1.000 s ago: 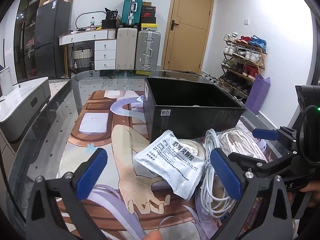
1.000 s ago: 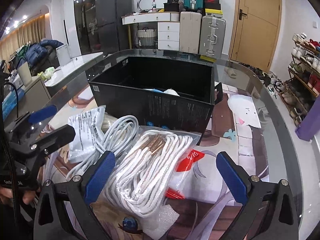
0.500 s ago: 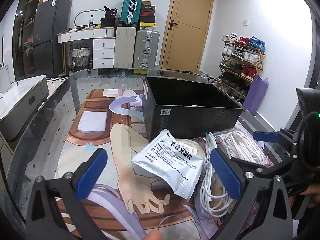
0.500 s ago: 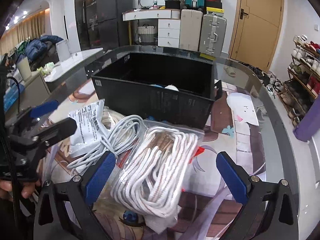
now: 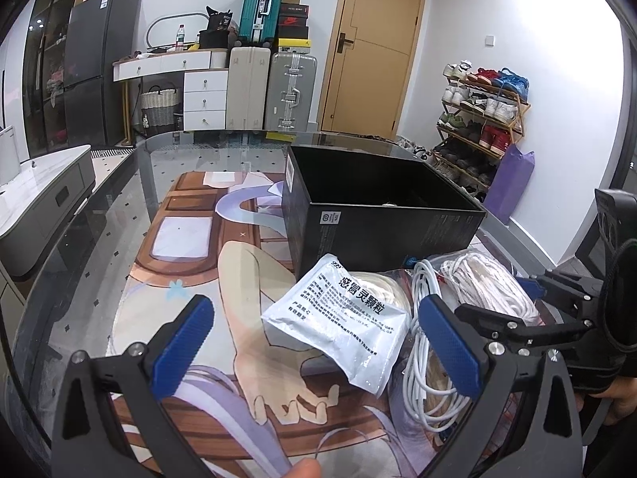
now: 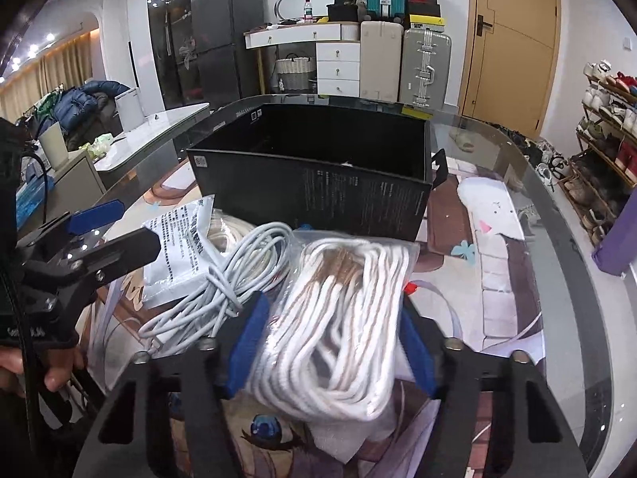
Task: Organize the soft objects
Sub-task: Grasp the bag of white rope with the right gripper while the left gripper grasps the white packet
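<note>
My right gripper (image 6: 332,344) is shut on a clear bag of white rope (image 6: 342,314), its blue pads pressing both sides of the bag. The bag also shows in the left wrist view (image 5: 489,286). Left of it lie a coil of white cable (image 6: 223,286) and a white medicine packet (image 6: 179,251). My left gripper (image 5: 318,350) is open and empty, hovering just before the packet (image 5: 342,314), cable (image 5: 422,362) to its right. The open black box (image 6: 314,183) stands just behind the pile.
Everything rests on a glass table (image 5: 99,231) over a printed mat. Something white sits inside the black box (image 5: 382,211). A shoe rack (image 5: 477,127) and purple bag (image 5: 511,183) stand to the right; suitcases and drawers line the back wall.
My right gripper moved forward and closed on the bag of white rope. My left gripper stayed open and shifted only slightly.
</note>
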